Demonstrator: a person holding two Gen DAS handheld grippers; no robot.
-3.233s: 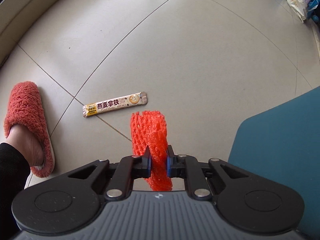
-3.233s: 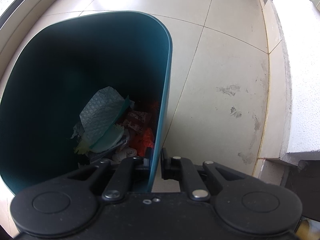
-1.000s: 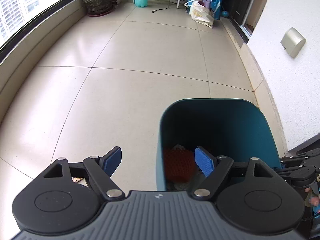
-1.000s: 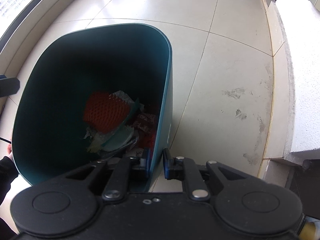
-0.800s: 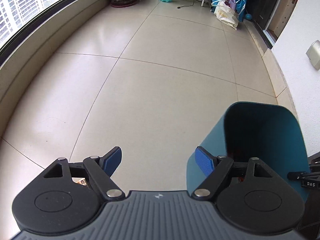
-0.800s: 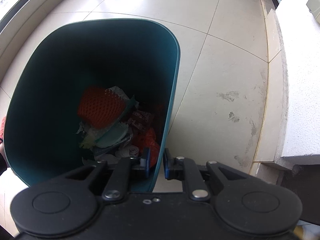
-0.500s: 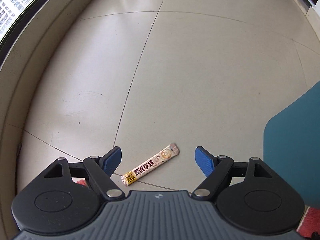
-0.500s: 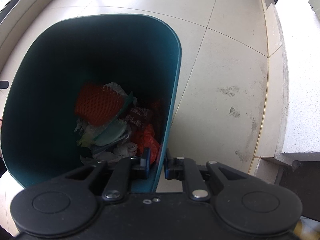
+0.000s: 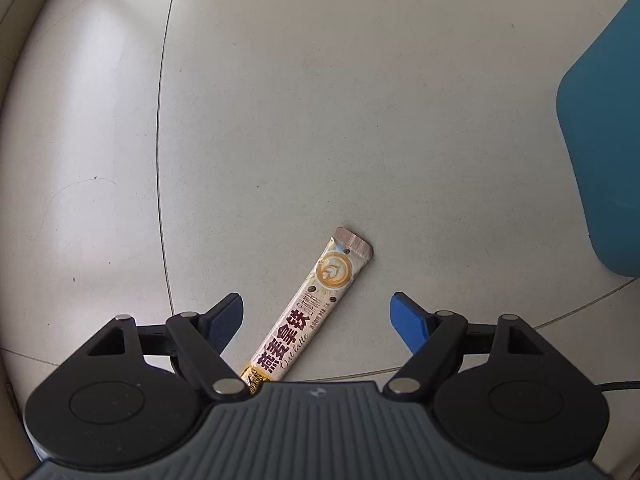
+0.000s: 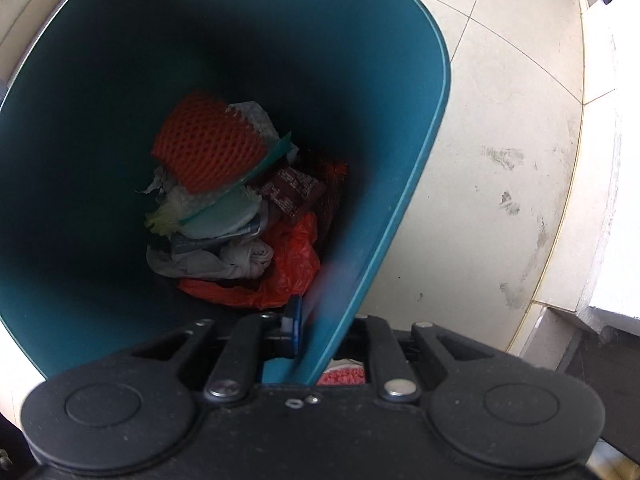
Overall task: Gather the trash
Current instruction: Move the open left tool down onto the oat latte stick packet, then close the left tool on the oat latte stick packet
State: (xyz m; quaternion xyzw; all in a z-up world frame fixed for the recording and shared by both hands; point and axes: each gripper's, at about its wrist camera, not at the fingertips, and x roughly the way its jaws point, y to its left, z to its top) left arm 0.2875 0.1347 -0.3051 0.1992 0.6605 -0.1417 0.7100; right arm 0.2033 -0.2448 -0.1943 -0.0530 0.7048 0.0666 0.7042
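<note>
A long cream oat-latte sachet lies slanted on the pale floor tiles. My left gripper hangs just above it, open, its blue pads standing wide on either side and touching nothing. My right gripper is shut on the near wall of the teal trash bin, one finger inside and one outside. In the bin lie an orange foam fruit net, a red plastic bag, a brown wrapper and crumpled paper. The bin's outer side fills the right edge of the left wrist view.
Tile joints cross the floor left of the sachet. A white wall and a low step stand right of the bin, with scuff marks on the floor. A bit of red slipper shows under the right gripper.
My left gripper has swung away from the bin and dropped to the floor, so the sachet now lies between its open fingers. The right gripper keeps its hold on the bin, shifted slightly.
</note>
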